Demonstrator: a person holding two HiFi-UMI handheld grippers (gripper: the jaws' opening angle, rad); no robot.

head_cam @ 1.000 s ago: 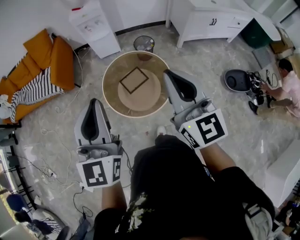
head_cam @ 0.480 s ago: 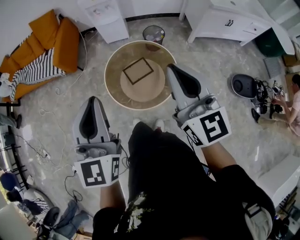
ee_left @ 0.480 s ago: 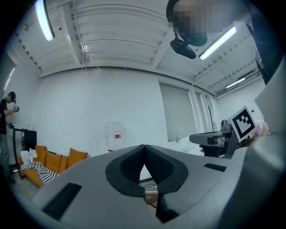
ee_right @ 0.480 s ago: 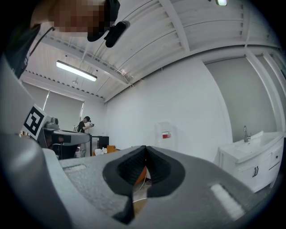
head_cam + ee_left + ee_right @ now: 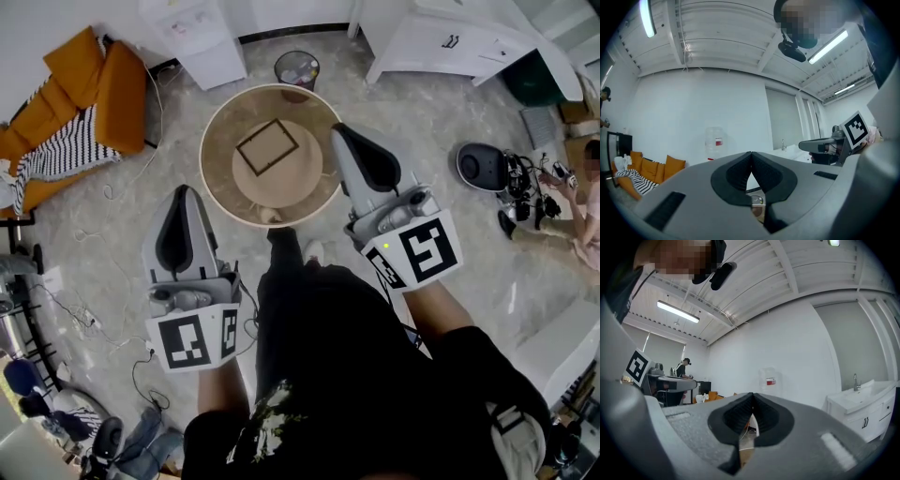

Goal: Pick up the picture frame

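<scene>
A dark-edged square picture frame (image 5: 267, 147) lies flat on the pale centre of a round wooden table (image 5: 220, 141), seen in the head view. Both grippers are held level in front of the person, short of the table. My left gripper (image 5: 183, 191) is below and left of the table's near rim, its jaws shut and empty. My right gripper (image 5: 339, 131) has its tip over the table's right rim, also shut with nothing in it. In the left gripper view the left gripper (image 5: 751, 154) shows closed pads, and in the right gripper view the right gripper (image 5: 752, 397) does too.
A waste bin (image 5: 296, 67) stands just behind the table. An orange sofa (image 5: 94, 103) with a striped throw is at the left, and white cabinets (image 5: 450, 47) are at the back. A seated person (image 5: 586, 206) and a dark device (image 5: 480, 166) are at the right. Cables (image 5: 94, 319) trail on the floor.
The person has stepped toward the table, a foot now at its near rim. Both grippers came forward with the body and stayed shut.
</scene>
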